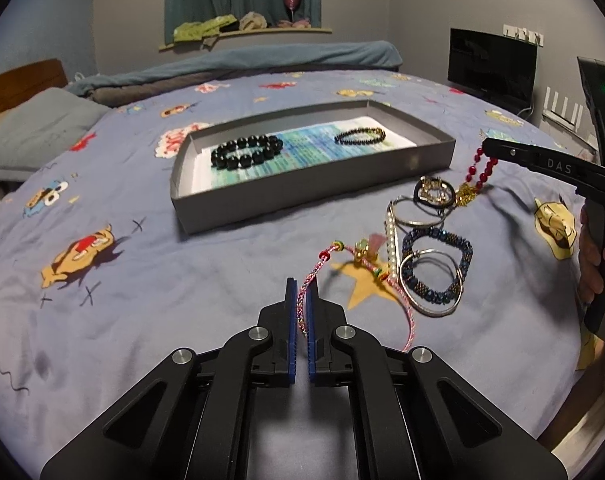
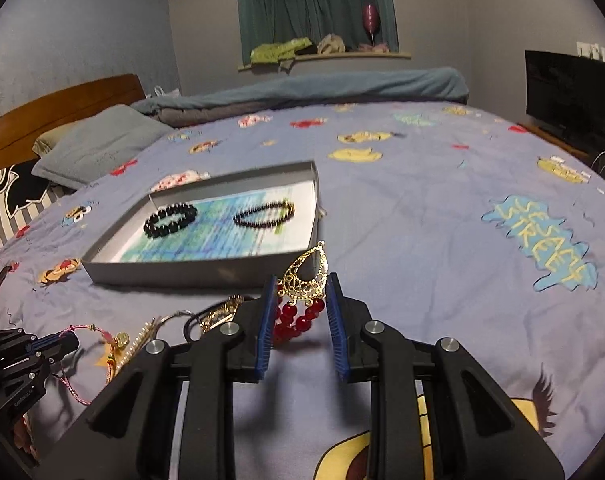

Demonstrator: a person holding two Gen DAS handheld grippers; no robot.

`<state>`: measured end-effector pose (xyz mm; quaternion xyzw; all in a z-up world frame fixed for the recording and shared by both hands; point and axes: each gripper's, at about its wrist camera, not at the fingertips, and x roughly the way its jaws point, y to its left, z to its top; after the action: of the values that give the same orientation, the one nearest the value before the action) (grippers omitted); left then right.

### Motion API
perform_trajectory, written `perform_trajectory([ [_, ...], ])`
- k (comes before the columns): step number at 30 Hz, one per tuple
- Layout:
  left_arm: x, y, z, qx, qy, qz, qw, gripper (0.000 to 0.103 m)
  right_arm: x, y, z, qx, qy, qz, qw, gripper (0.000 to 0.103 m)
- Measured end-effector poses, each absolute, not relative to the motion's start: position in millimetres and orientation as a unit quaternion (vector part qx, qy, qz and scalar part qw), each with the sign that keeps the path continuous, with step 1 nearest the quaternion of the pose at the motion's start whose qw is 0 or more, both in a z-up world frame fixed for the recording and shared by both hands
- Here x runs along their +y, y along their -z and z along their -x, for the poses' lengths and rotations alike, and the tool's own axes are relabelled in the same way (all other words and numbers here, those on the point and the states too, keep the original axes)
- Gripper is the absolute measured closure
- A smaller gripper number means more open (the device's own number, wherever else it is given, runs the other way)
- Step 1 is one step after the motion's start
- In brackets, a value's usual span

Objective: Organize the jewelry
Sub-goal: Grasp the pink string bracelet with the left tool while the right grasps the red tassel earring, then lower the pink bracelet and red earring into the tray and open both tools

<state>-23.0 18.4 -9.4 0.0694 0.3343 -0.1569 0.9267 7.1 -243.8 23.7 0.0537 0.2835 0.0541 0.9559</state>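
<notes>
Left wrist view
Left hand-held gripper (image 1: 302, 300): closed on the pink braided cord bracelet (image 1: 316, 280), its blue pads pinching the cord.
Cord bracelet: on the bed's blue cartoon sheet (image 1: 142, 280), on the near side of the grey tray (image 1: 302, 184); its long axis runs away from the pads toward the tray, with a loop trailing back to the right.
Grey tray: a long shallow box, long axis running left to right with the right end further back.
In the tray: two bracelets, one of large black beads (image 1: 246, 152) at the left, one of small dark beads (image 1: 360, 136) at the right, both lying flat on a blue-green printed sheet.
Loose pile: just right of the tray's near corner; two silver bangles (image 1: 418, 212), one dark blue beaded bracelet (image 1: 438, 264), one strand of white pearls (image 1: 391, 248), and one black and gold piece I cannot make out.
Right hand-held gripper (image 1: 488, 148): comes in from the right past the tray's right end, red beads hanging from its tip.

Right wrist view
Right hand-held gripper (image 2: 298, 292): partly closed, gripping one gold filigree earring with red beads (image 2: 306, 280).
Earring: upright between the pads, in front of the tray's (image 2: 174, 272) near right corner; pointed gold end up, red bead strands hanging down.
Tray contents: again two dark bracelets, side by side.
Left hand-held gripper (image 2: 68, 340): low at the left, nearer than the tray, closed on the pink cord.
</notes>
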Motion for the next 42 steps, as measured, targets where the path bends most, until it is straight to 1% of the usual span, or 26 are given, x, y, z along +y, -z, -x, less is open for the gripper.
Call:
perform_trajectory([
  [7, 19.1, -7.7, 23.7, 0.311, 0.154, -0.075, 0.935, 0.098, -247.1, -37.6, 1.2, 0.265, -0.057, -0.057, 0.961, 0.079],
  [15, 9.9, -43.9, 18.6, 0.281, 0.156, -0.098, 0.942, 0.098, -248.5, -64.4, -1.9, 0.243, -0.057, -0.059, 0.966, 0.079],
  [21, 6.6, -79.2, -2.2, 0.258, 0.156, -0.091, 0.949, 0.098, -247.0, -85.0, -10.0, 0.224, -0.054, -0.060, 0.971, 0.078],
  [26, 0.7, -96.3, -29.6, 0.250, 0.151, -0.088, 0.952, 0.098, -237.2, -110.0, -25.0, 0.199, -0.057, -0.055, 0.977, 0.079],
  [31, 5.9, -94.7, -56.1, 0.249, 0.142, -0.068, 0.956, 0.098, -222.9, -114.1, -41.7, 0.186, -0.068, -0.052, 0.979, 0.079],
  [35, 12.4, -80.0, -80.9, 0.269, 0.138, -0.050, 0.952, 0.098, -210.5, -107.1, -58.4, 0.187, -0.076, -0.045, 0.978, 0.079],
  [42, 17.1, -55.4, -112.2, 0.305, 0.154, -0.020, 0.940, 0.098, -191.8, -78.3, -87.8, 0.228, -0.112, -0.050, 0.966, 0.079],
])
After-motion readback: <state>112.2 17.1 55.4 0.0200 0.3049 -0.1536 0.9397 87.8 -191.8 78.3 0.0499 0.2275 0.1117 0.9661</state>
